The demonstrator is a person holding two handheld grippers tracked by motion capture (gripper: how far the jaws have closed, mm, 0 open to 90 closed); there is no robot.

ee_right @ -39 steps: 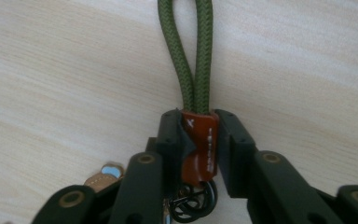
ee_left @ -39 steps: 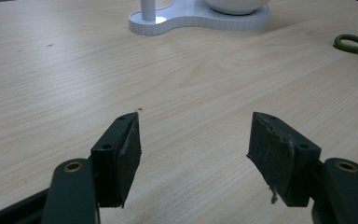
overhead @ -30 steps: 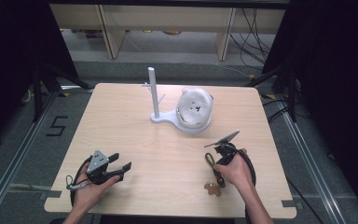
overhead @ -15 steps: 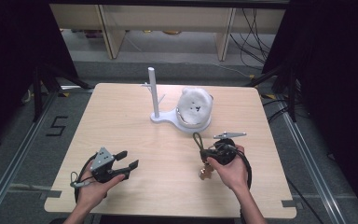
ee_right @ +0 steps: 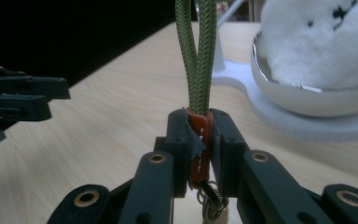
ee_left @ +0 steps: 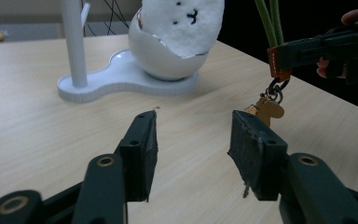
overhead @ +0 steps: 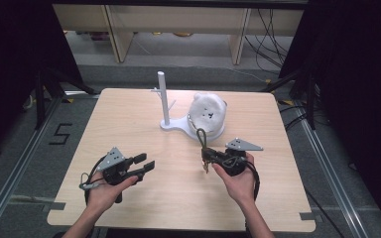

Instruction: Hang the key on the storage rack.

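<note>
High view: we see right gripper [overhead: 209,157] clamped on keychain [overhead: 204,148], green loop up, charm down; white stand [overhead: 164,101] ahead of it, slightly left; left gripper [overhead: 145,166] farther off

Left gripper view: our jaws spread wide, empty; keychain [ee_left: 275,56] ahead-right

Right gripper view: jaws pinch orange tag [ee_right: 199,140]; loop [ee_right: 196,51] upright, long axis vertical, bowl with white plush [ee_right: 317,46] ahead-right

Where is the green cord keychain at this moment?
In the high view the green cord keychain hangs from the right tongs, lifted above the table right of centre, just in front of the white stand.
</note>
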